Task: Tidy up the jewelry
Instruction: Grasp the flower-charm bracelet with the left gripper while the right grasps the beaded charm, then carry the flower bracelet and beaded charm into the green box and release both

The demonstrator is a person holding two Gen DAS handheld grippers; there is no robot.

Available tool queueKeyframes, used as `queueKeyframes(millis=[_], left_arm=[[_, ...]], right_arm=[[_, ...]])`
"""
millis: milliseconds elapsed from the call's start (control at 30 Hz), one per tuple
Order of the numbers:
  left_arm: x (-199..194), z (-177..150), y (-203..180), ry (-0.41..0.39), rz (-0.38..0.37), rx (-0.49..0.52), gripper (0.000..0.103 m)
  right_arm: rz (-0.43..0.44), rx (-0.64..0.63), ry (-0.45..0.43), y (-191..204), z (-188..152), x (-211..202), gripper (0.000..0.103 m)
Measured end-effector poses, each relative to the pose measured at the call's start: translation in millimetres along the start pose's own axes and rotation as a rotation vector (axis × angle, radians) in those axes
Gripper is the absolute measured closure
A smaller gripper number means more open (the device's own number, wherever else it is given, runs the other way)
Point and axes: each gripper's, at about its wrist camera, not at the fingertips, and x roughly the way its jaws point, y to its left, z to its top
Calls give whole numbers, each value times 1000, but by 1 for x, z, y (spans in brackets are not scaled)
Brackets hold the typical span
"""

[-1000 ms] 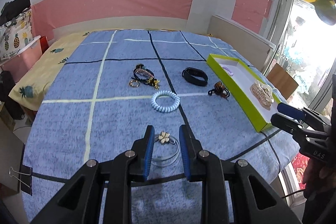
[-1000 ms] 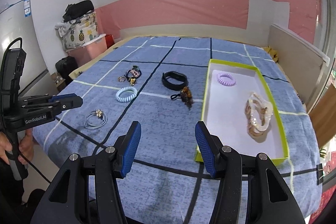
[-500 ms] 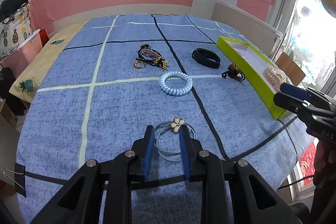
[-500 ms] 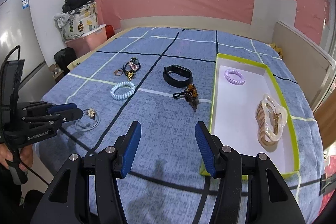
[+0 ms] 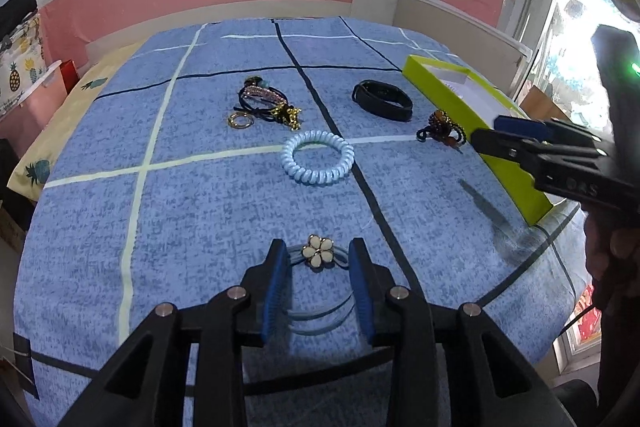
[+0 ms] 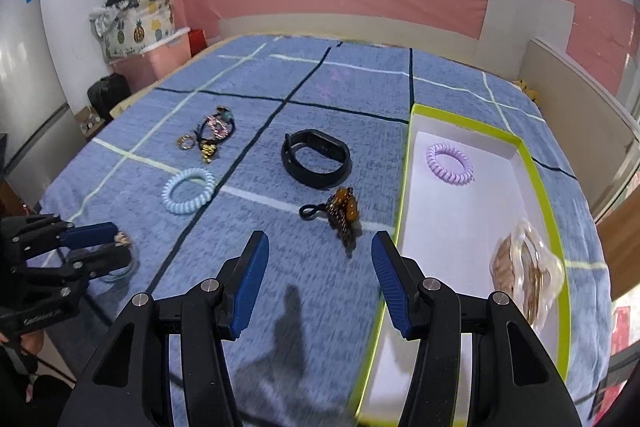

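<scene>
Left wrist view shows your blue checked bedspread (image 5: 200, 211) carrying everything, with the lime-edged box (image 5: 516, 183) along its right side as the likely home for the jewelry. Inside that box, seen from the right wrist view, a pale shell-like hair claw (image 6: 528, 275) lies near you and a purple spiral hair tie (image 6: 450, 163) lies at the far end, so part of the sorting looks done.

Loose on the spread, from big to small: a black wristband (image 6: 316, 163) mid-bed, a light blue spiral hair tie (image 5: 318, 163) nearer, a tangle of dark beaded hair ties (image 5: 266, 103) far left with a small gold ring (image 5: 240, 121) beside it, and an amber beaded hair tie (image 6: 342, 217) just beside the box wall.

Your left gripper (image 5: 318, 263) straddles the flower hair tie (image 5: 318, 251) at the near edge, fingers apart on either side of its thin loop and not yet pinching; you seem placed to close on it. Your right gripper (image 6: 320, 267) hangs released, fingers wide, holding nothing, over the spread near the amber piece and the box wall.
</scene>
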Motion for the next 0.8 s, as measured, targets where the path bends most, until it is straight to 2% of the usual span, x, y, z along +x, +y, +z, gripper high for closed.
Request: queueKeyframes(millis=[167, 267, 333, 400, 533, 567, 633, 733, 800], left_arm=[[3, 1, -3, -4, 12, 28, 70], [3, 1, -3, -8, 21, 38, 76], [3, 1, -2, -9, 23, 37, 81], [3, 1, -1, -10, 16, 34, 83], [3, 0, 1, -15, 15, 35, 85], [3, 0, 1, -16, 15, 37, 85], [4, 0, 0, -20, 19, 43, 88], [4, 0, 1, -25, 14, 41, 91], [5, 0, 1, -29, 10, 37, 91]], right_arm=[[-16, -35, 39, -2, 12, 16, 49], [-18, -63, 61, -1, 17, 24, 50], [-22, -85, 77, 1, 19, 28, 59], [-34, -109, 103, 3, 20, 35, 60], [-51, -122, 156, 1, 18, 49, 70], [-52, -123, 161, 1, 17, 50, 71], [-47, -114, 162, -1, 16, 53, 86], [-40, -103, 153, -1, 15, 52, 93], [-28, -96, 144, -2, 15, 50, 94]])
